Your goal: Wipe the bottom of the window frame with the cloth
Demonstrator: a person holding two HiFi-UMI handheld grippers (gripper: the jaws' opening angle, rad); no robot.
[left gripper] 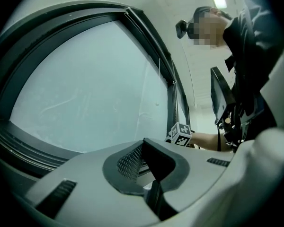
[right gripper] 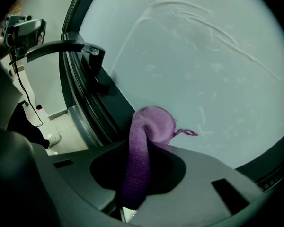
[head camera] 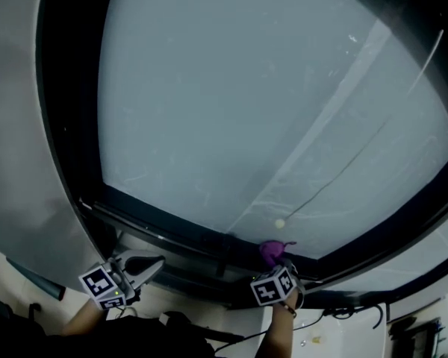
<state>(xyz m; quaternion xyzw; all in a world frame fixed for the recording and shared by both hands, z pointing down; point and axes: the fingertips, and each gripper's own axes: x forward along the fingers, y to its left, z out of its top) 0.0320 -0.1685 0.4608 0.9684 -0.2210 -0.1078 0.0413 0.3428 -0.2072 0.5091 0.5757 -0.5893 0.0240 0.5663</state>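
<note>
Two risks: cloth pinched in my right gripper by narrow fold, tip at glass edge above bottom frame; could slip out, or wipe pane instead. Left gripper jaws together, empty.

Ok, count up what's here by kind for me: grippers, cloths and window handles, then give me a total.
Grippers: 2, the left gripper and the right gripper
Cloths: 1, the purple cloth, clamped in the right gripper
Window handles: 1, the dark window handle, seen in the right gripper view
Total: 4
</note>
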